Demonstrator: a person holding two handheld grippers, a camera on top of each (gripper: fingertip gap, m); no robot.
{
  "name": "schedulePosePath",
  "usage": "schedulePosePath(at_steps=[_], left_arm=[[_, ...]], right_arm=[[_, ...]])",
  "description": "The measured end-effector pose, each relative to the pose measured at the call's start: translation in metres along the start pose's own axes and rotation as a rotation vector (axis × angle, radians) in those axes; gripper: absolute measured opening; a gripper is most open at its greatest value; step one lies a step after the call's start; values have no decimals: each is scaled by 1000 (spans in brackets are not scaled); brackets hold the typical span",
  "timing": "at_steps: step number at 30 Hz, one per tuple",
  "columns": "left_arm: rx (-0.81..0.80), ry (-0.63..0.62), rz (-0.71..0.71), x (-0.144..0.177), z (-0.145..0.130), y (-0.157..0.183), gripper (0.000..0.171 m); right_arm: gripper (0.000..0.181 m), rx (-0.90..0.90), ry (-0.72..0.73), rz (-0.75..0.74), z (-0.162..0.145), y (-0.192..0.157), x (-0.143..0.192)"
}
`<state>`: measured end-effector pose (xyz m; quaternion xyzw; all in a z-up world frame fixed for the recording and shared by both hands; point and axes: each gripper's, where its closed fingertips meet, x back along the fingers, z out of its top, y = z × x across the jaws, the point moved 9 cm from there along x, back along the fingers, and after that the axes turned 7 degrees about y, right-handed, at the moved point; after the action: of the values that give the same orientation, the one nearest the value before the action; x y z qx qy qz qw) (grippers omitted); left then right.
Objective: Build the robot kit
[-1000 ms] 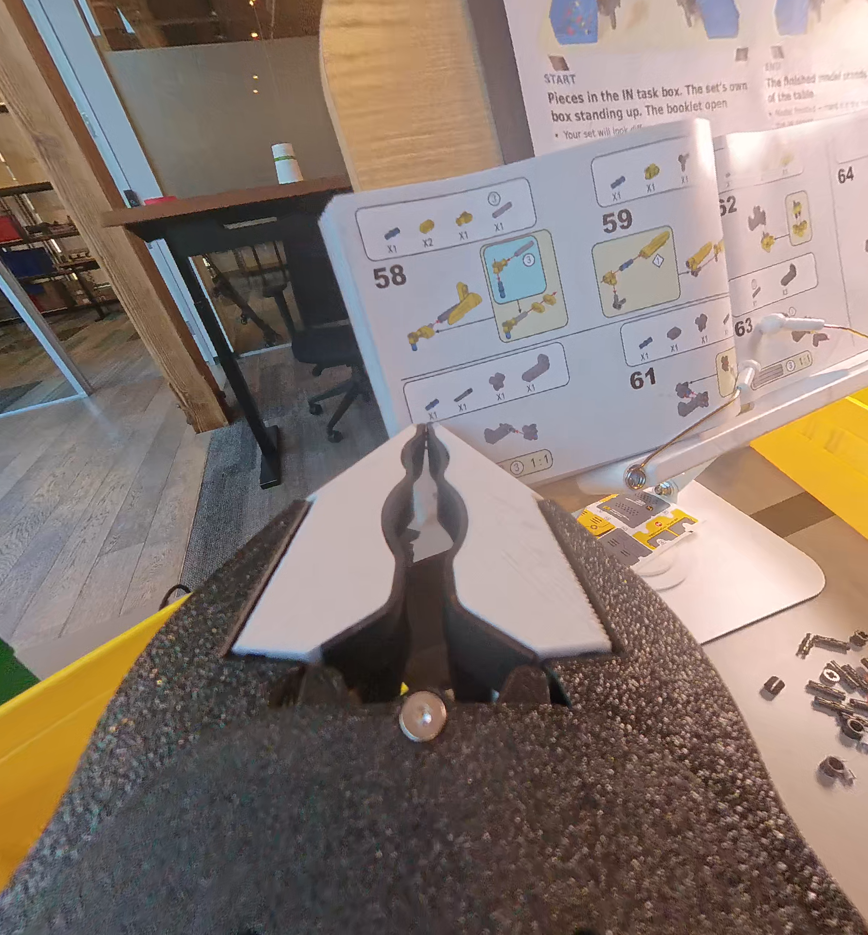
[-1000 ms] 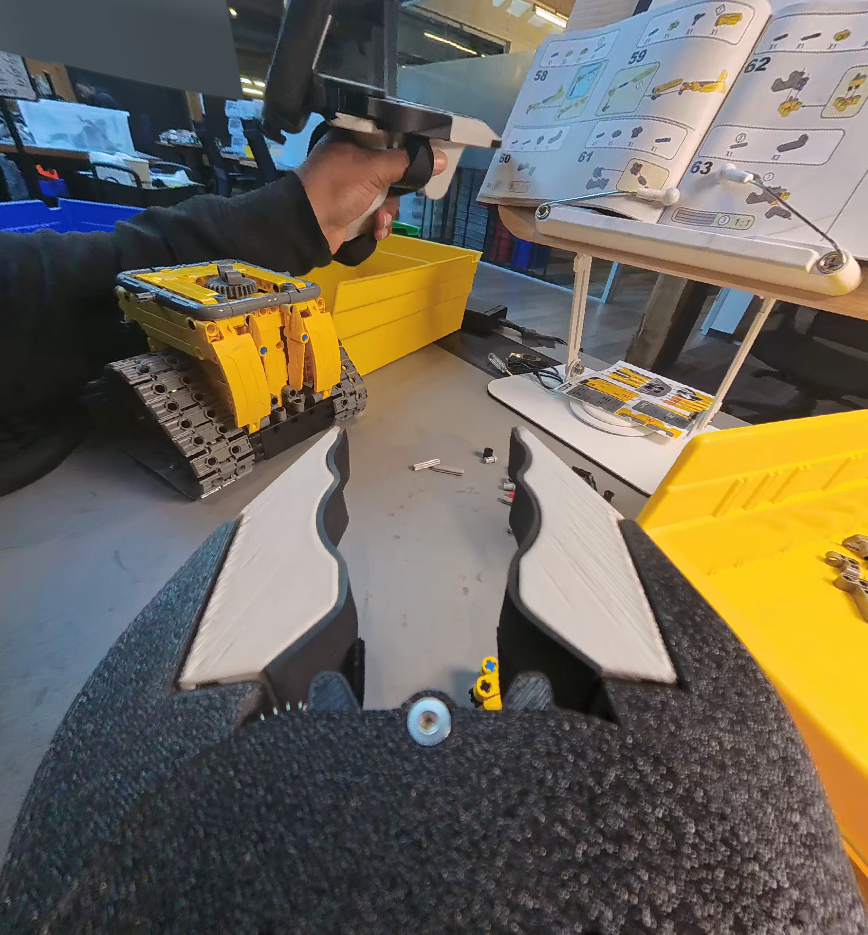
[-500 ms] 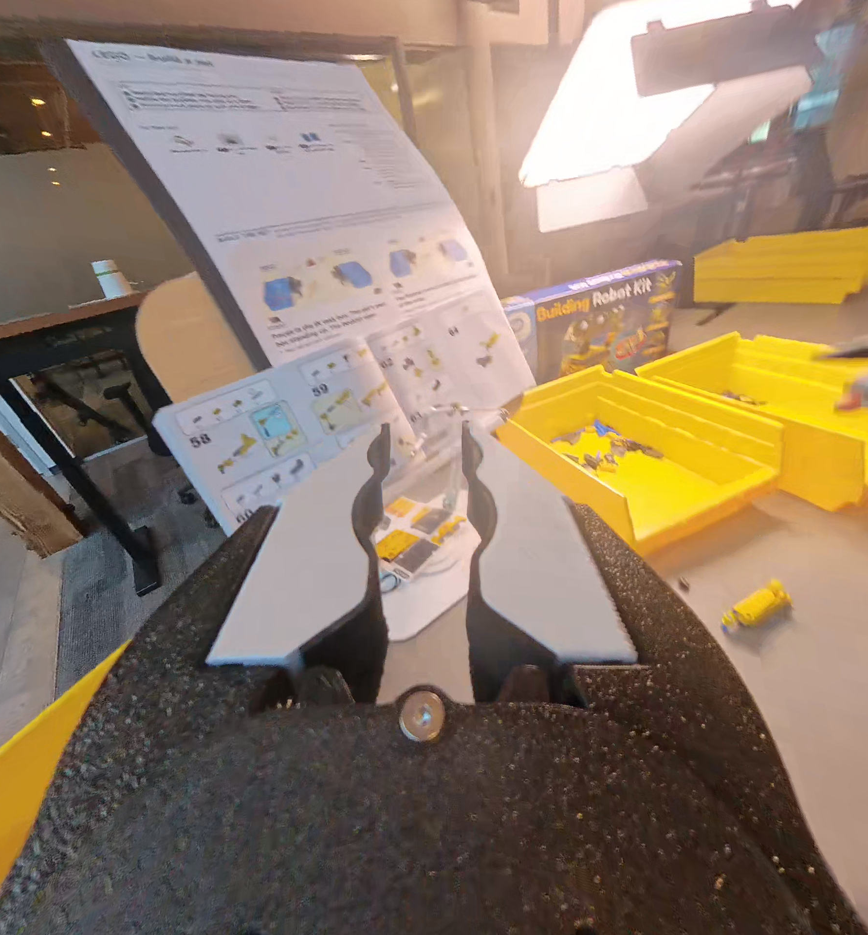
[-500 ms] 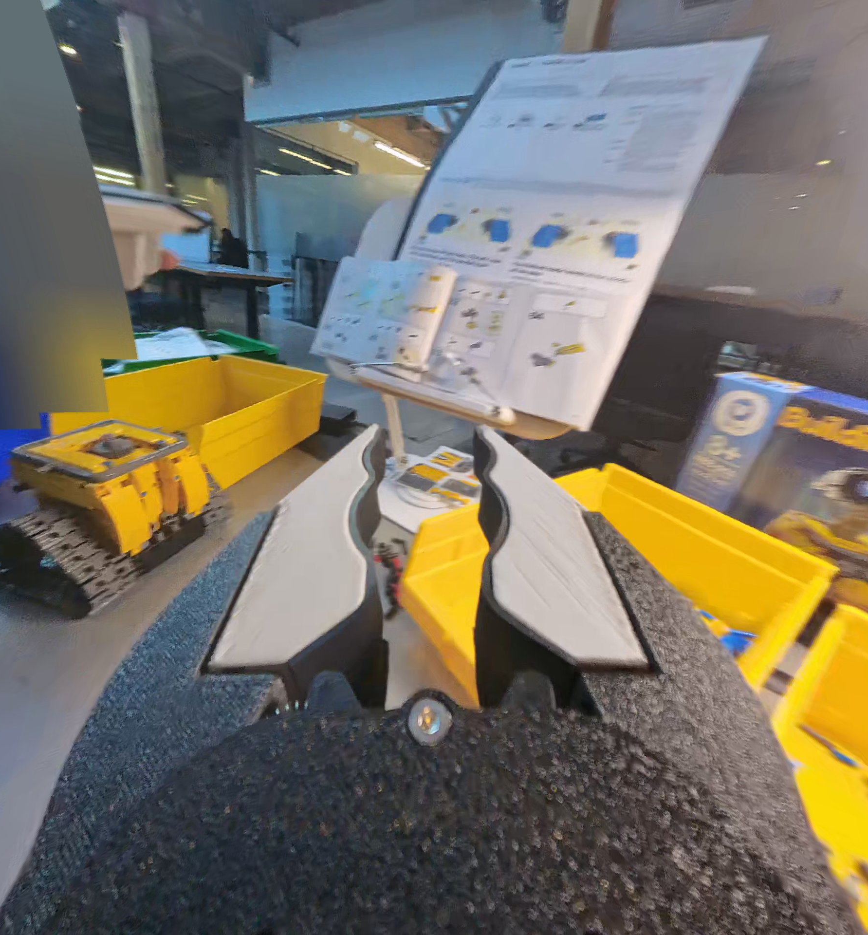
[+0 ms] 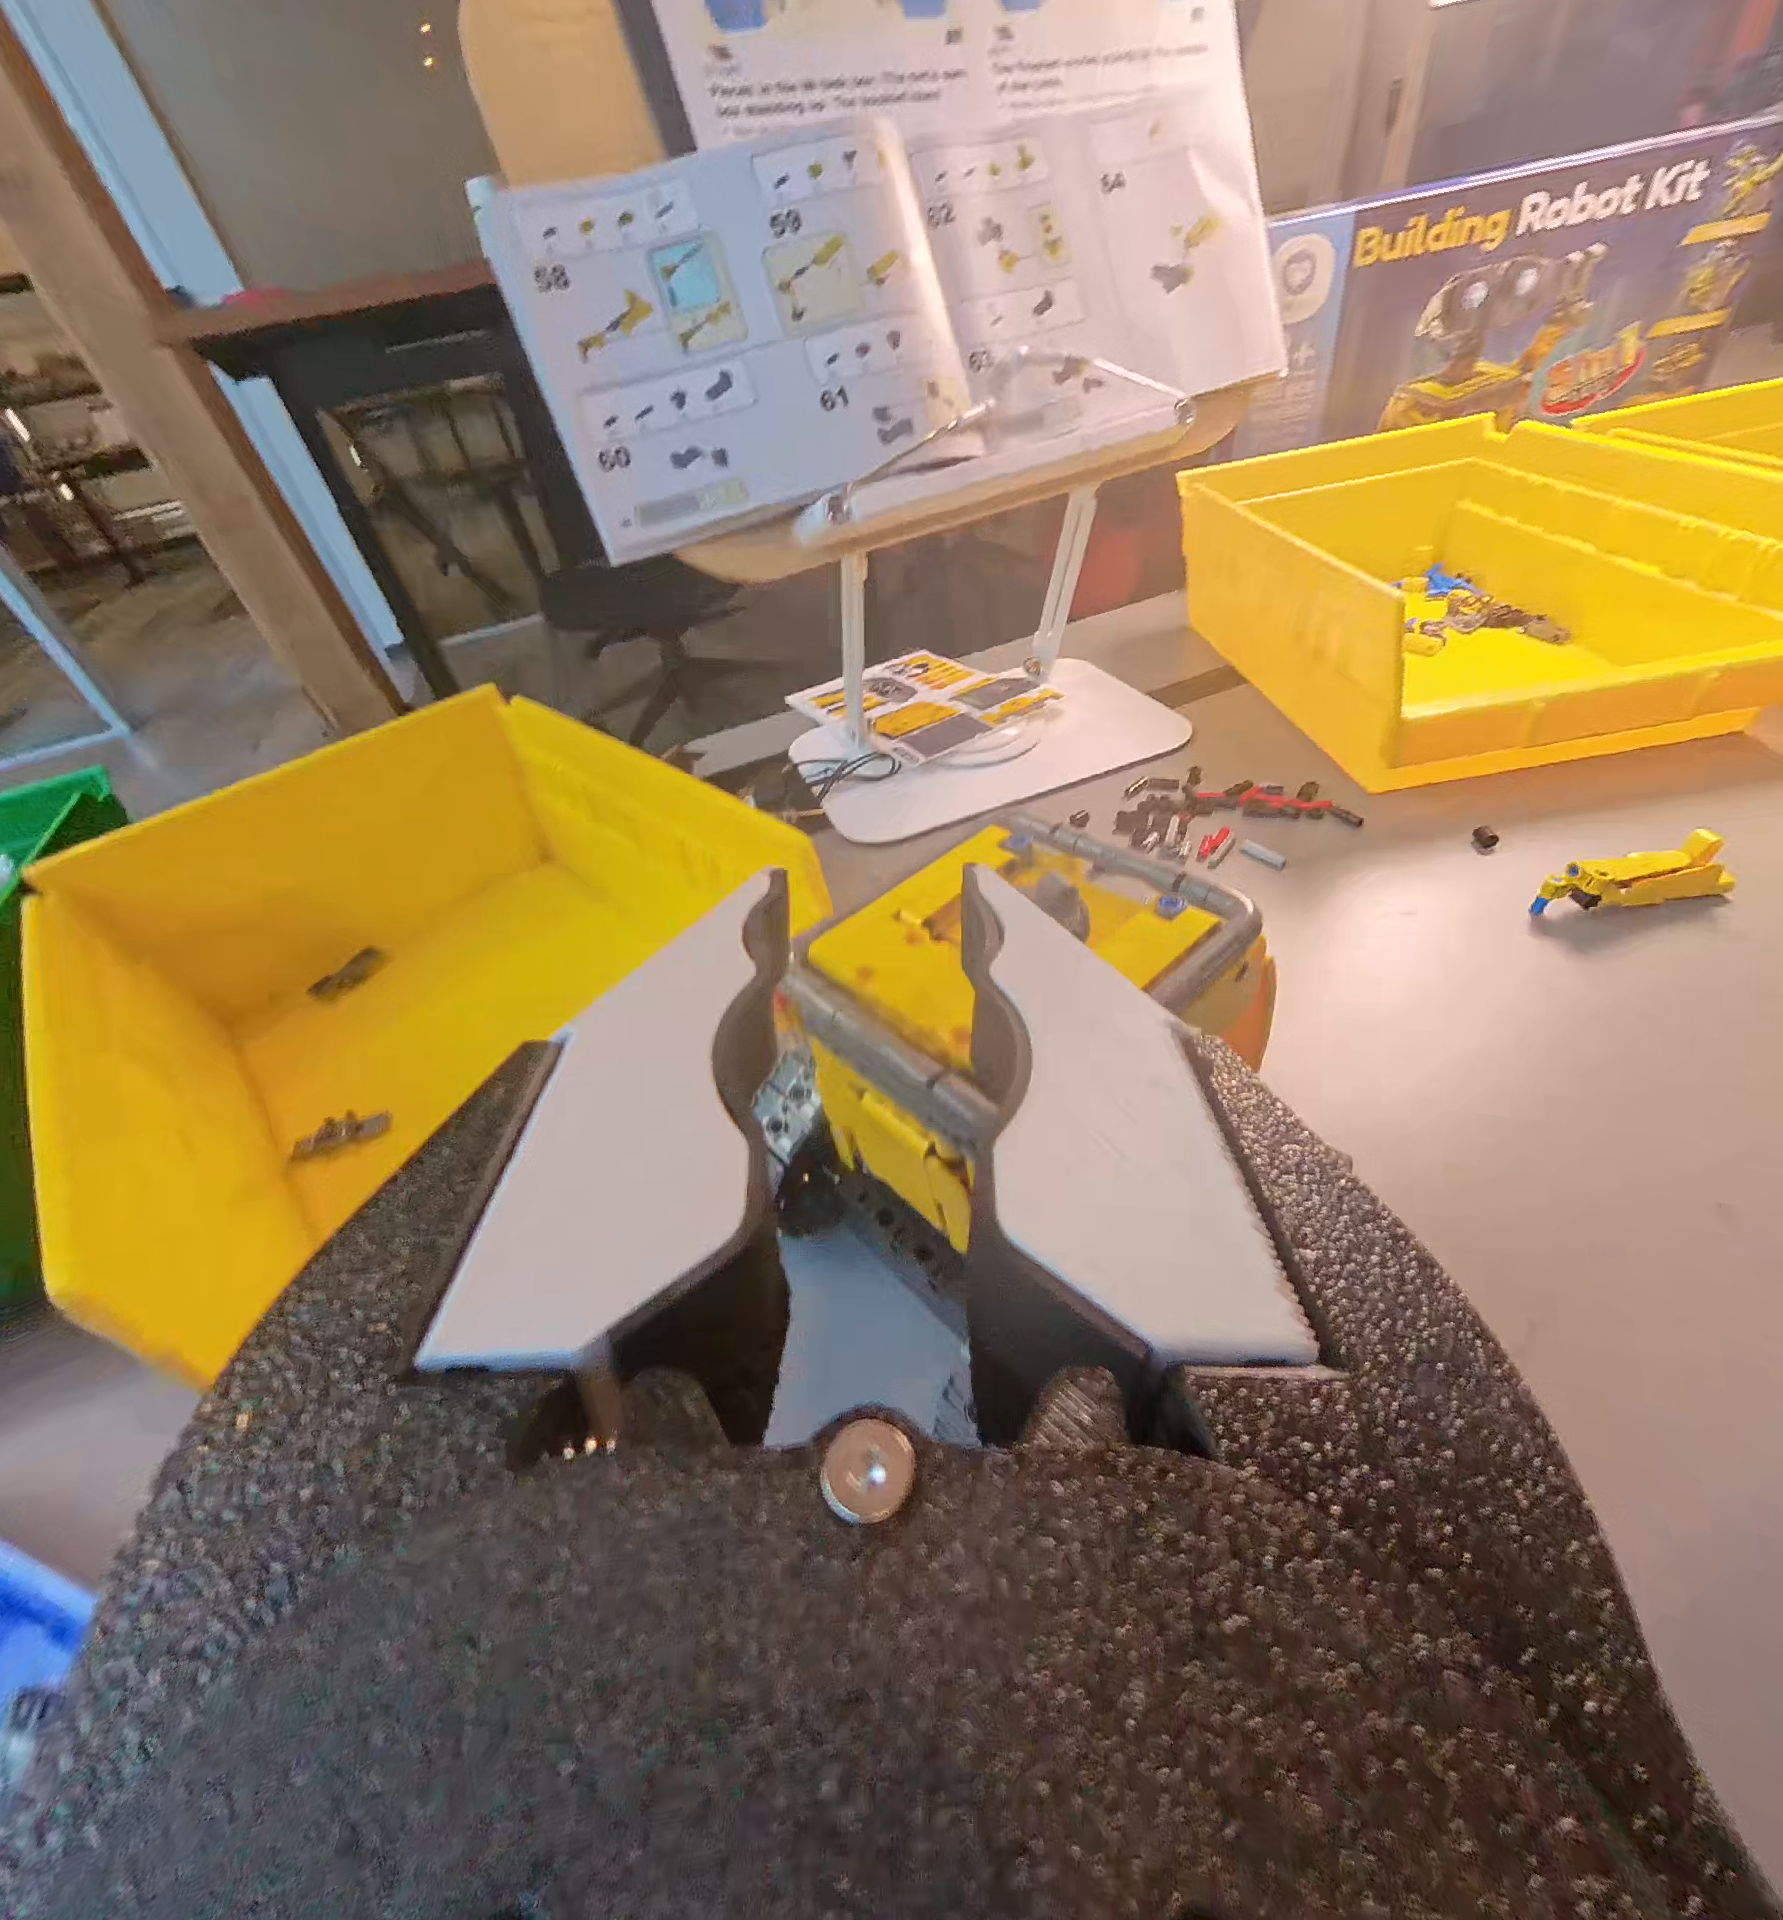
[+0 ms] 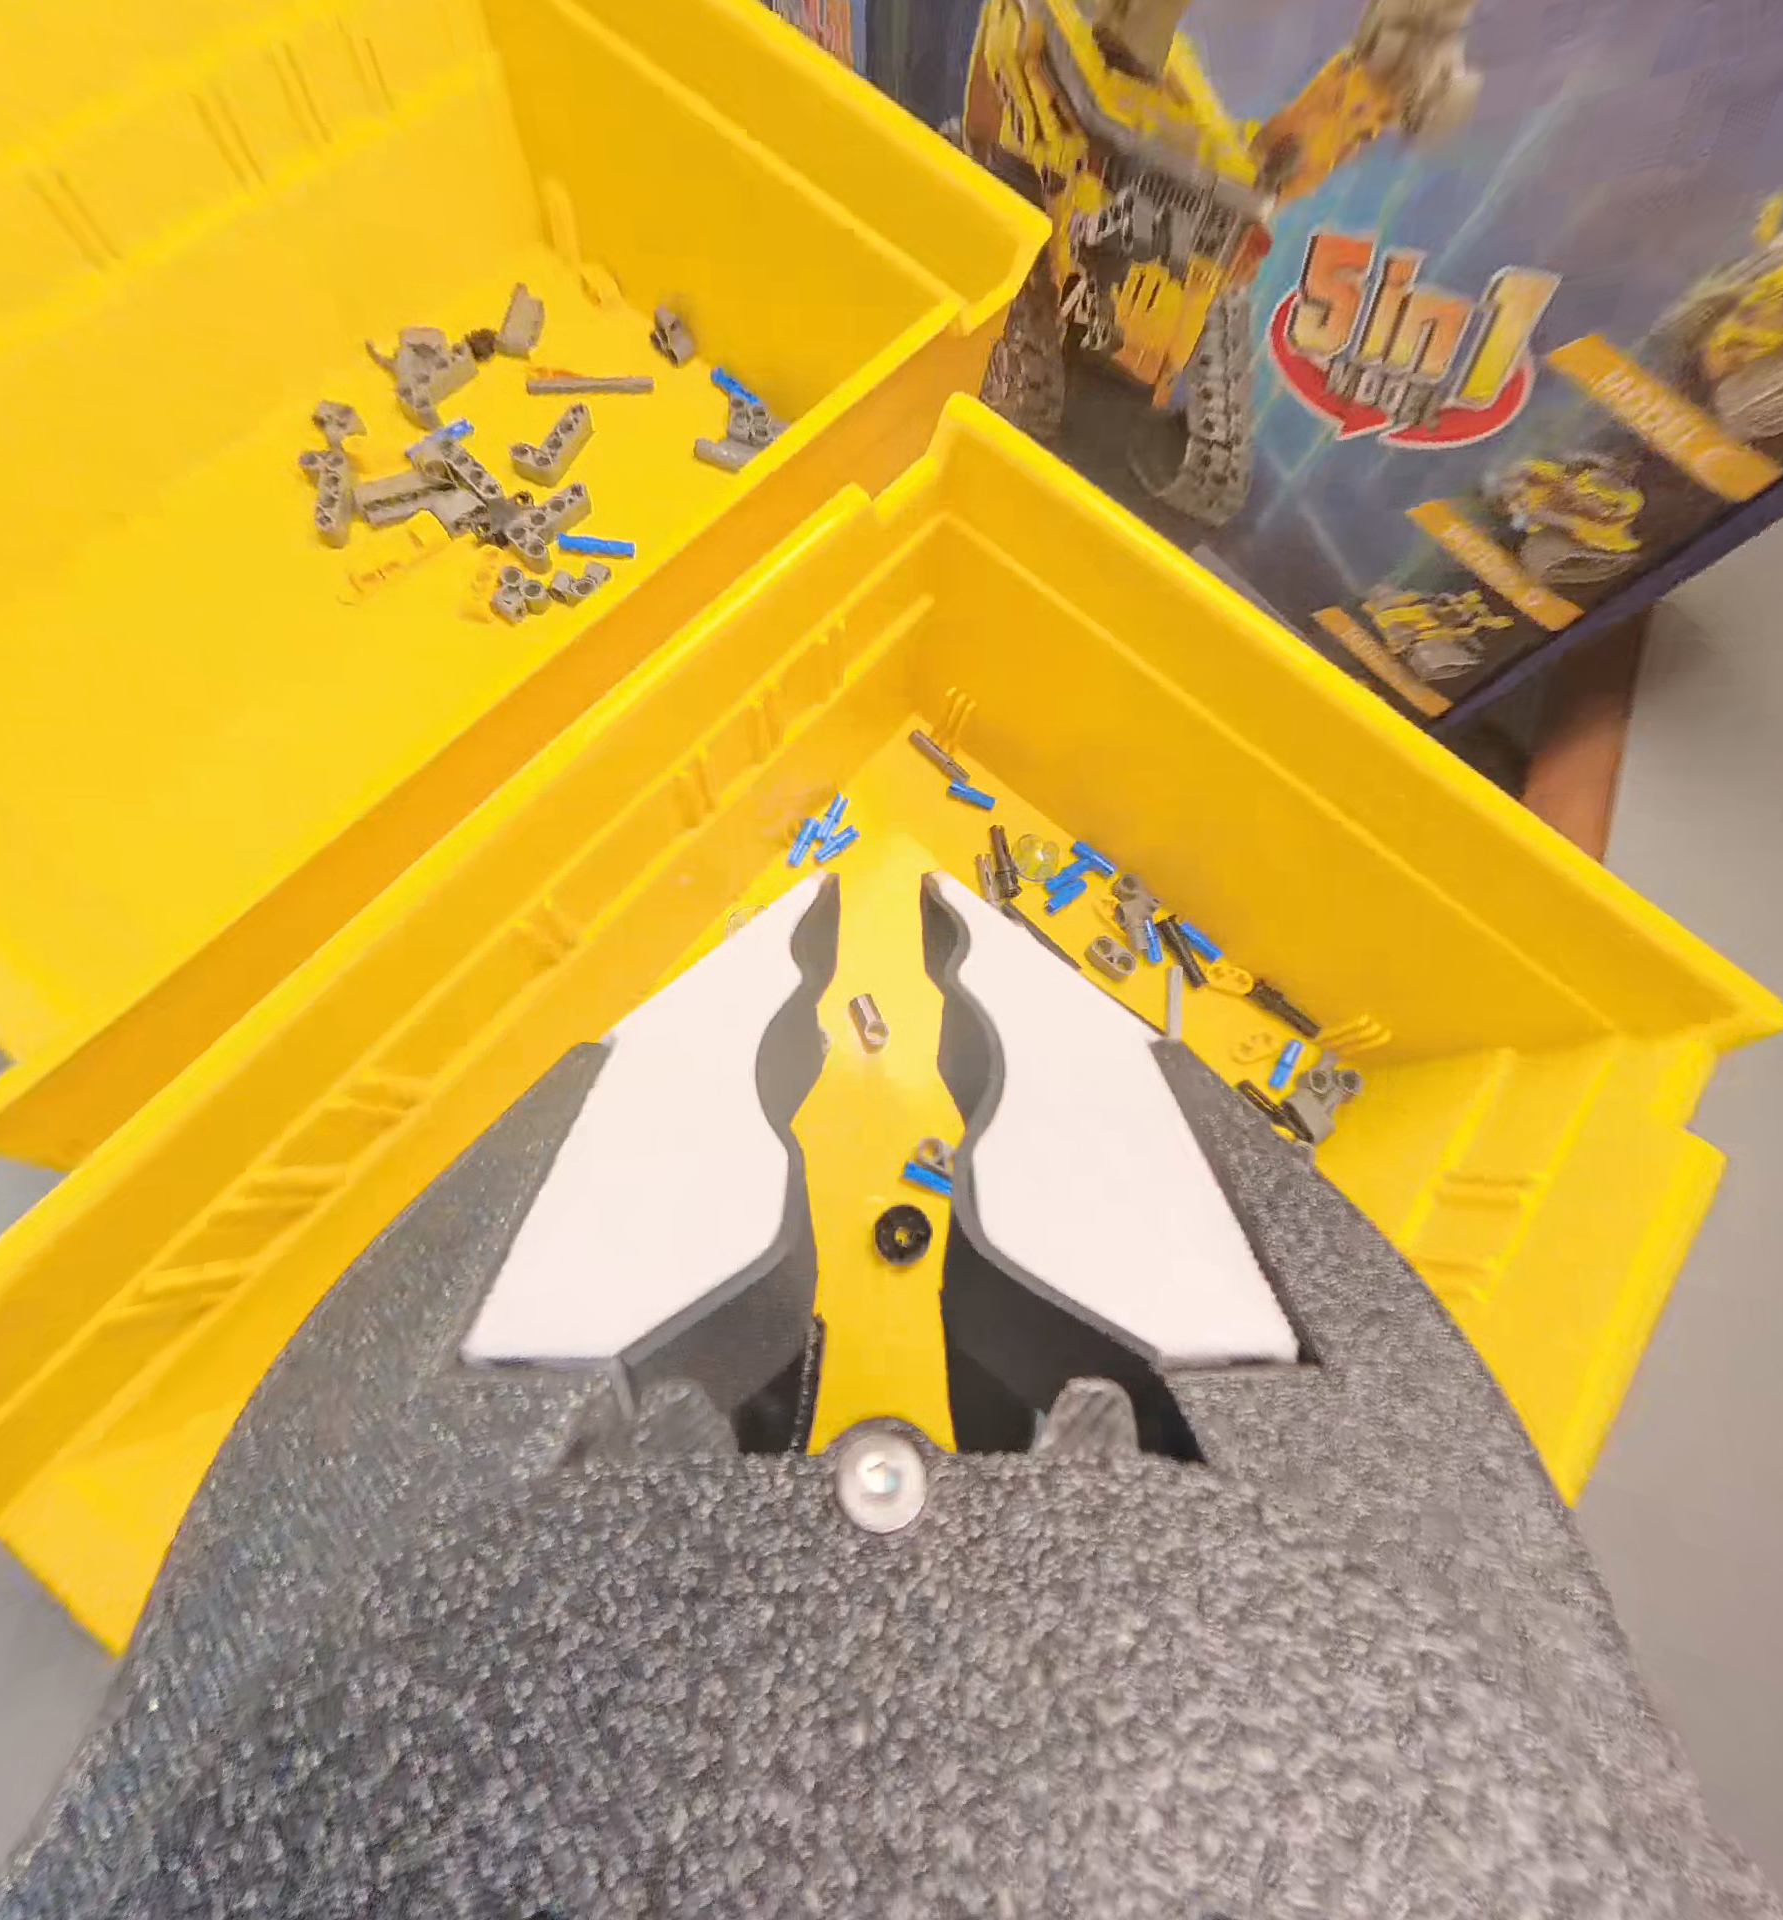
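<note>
Grey bench (image 5: 1489, 1195) carries yellow bins, a kit box (image 5: 1552, 301) standing at the back and an open instruction booklet (image 5: 866, 312) on a white stand. Left tongs (image 5: 871, 899) are spread apart, hovering over the yellow tracked model (image 5: 897, 966), whose grey top bar shows between the fingers; an almost bare yellow bin (image 5: 295, 987) sits just left of the model. Right tongs (image 6: 879, 883) are spread too, gripping nothing, low inside a yellow parts bin (image 6: 1282, 727). Between their fingers lie a small grey sleeve (image 6: 868, 1020) and a black round piece (image 6: 902, 1234); blue pins (image 6: 822, 829) lie just ahead.
</note>
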<state>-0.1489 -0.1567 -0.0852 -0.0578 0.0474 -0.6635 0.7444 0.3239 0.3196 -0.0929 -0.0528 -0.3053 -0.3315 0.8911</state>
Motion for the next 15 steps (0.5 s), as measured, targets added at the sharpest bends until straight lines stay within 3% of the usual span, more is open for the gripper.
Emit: schedulePosePath(at_steps=[7, 15], left_arm=[[119, -98, 49, 23, -25, -6, 33], [113, -163, 73, 25, -39, -1, 33]], right_arm=[[18, -50, -131, 53, -15, 25, -75], [19, -41, -179, 70, -18, 33, -106]])
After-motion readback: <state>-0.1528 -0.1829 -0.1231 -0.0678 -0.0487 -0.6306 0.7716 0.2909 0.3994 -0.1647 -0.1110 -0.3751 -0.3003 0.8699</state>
